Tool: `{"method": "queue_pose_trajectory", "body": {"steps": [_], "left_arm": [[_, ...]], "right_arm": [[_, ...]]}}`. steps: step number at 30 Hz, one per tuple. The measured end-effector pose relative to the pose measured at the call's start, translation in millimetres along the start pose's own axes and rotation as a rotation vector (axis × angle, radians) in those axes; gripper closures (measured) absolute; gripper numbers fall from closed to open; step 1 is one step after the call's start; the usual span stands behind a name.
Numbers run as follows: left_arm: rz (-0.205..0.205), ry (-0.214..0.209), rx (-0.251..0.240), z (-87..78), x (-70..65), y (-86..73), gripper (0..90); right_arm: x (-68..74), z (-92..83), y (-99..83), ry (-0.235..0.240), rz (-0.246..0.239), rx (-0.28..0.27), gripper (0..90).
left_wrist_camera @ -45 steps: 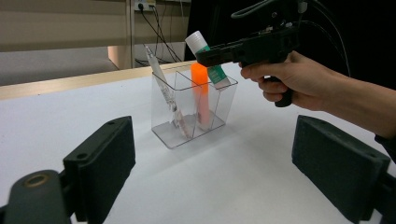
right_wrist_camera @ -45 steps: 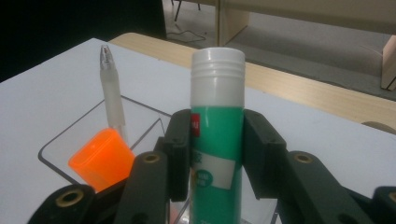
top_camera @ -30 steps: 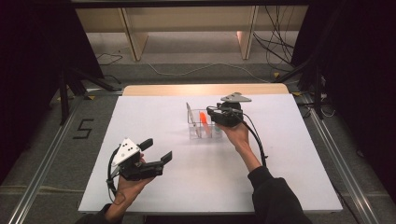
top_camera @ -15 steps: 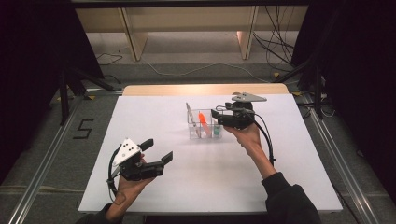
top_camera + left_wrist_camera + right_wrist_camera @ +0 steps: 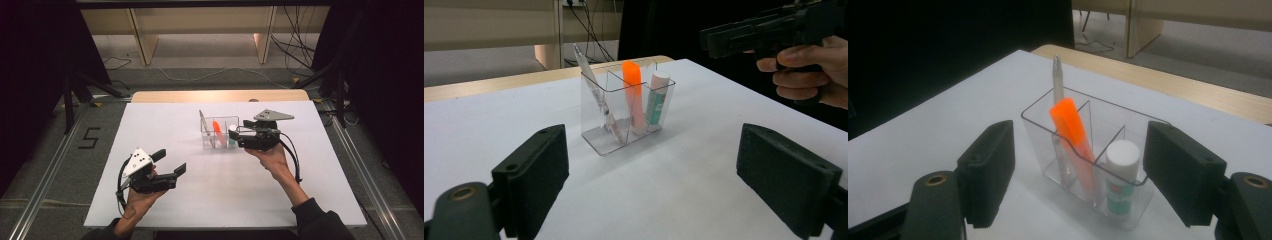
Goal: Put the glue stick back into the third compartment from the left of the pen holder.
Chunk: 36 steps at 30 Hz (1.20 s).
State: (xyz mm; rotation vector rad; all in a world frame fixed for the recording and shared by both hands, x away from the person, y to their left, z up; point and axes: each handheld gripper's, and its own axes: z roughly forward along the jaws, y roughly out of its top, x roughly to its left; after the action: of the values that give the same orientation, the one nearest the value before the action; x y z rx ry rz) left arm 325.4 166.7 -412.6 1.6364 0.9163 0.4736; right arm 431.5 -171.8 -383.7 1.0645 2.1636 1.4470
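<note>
**Right gripper clear of organiser, glue stick seated in end compartment**

Glue stick [image 5: 1122, 175] (white cap, green label) stands upright in the end compartment of the clear organiser [image 5: 219, 133], the compartment nearest the right gripper [image 5: 239, 134]; long axis vertical; nothing touching it. Orange highlighter [image 5: 1073, 137] leans in the middle compartment; a clear pen [image 5: 593, 90] leans in the far one, tip up and tilted away from the other two. Organiser sits upright, mid-counter, towards the far half of the white counter [image 5: 165, 120].

Right gripper: fingers [image 5: 988, 172] spread wide and empty, just been opening; in the right gripper view they frame the organiser from a little way back, one either side, touching neither wall; the glue stick lies straight ahead and slightly below, nearer the finger at that view's right. Held level, pointing along the organiser's long side from the glue-stick end.

Left gripper [image 5: 171, 162]: well apart, near the front of the counter; fingers [image 5: 531, 175] wide open, nothing between them; aimed at the organiser from a distance.

Judgement: placement of the glue stick looks complete; right hand is much the nearer; any further pick from the organiser would need a descent from above along the item's vertical axis, as the walls block a level approach.
</note>
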Motion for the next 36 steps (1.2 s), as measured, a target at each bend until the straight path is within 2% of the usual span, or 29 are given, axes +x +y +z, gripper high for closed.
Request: {"method": "queue_pose_trajectory", "body": {"steps": [19,36], "left_arm": [[0.010,-0.033,0.041,7.9,-0.9,-0.9,13.1],[0.021,-0.060,0.063,8.4,-0.9,-2.9,13.2]], "right_arm": [[-0.2,-20.2,-24.7,0.015,0.008,0.010,28.0],[12.5,-29.9,-38.7,0.031,-0.016,0.021,25.9]]}}
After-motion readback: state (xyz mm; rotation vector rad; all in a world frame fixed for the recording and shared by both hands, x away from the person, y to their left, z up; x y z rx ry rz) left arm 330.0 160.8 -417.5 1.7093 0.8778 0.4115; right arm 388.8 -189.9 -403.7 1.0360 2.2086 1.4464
